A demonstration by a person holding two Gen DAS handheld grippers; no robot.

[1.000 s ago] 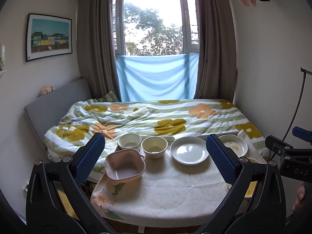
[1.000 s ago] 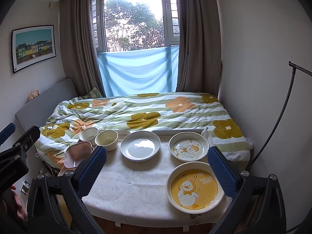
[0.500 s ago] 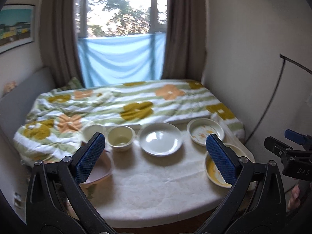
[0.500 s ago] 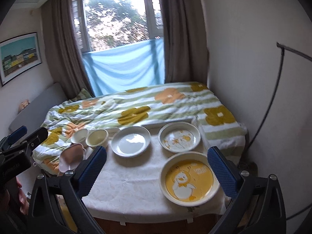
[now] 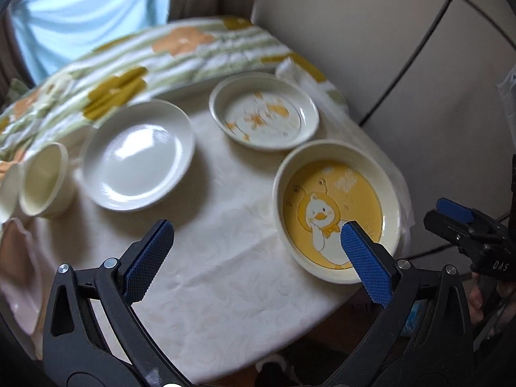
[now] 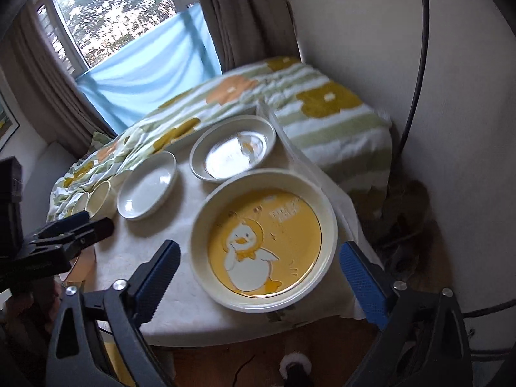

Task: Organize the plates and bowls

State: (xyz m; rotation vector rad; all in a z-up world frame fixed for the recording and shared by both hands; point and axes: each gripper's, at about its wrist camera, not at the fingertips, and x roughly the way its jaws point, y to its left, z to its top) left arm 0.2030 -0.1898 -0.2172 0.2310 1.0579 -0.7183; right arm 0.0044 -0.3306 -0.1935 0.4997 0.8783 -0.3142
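A big yellow duck plate (image 5: 335,213) (image 6: 262,242) sits at the table's near right corner. Behind it is a smaller cream duck plate (image 5: 262,114) (image 6: 233,153). A plain white plate (image 5: 138,154) (image 6: 148,188) lies to the left, then a cream bowl (image 5: 43,183) (image 6: 103,196) and a second bowl at the frame edge. A pink dish (image 5: 16,264) is at the near left. My left gripper (image 5: 254,238) is open above the table, its right finger over the yellow plate. My right gripper (image 6: 258,258) is open, its fingers either side of the yellow plate.
The table wears a white cloth (image 5: 219,277). A bed with a flowered quilt (image 6: 245,103) lies right behind it. A wall (image 5: 371,48) and a black cable (image 6: 419,64) are close on the right.
Both grippers have moved forward, down and to the right, toward the yellow duck plate. The plates and bowls have not moved.
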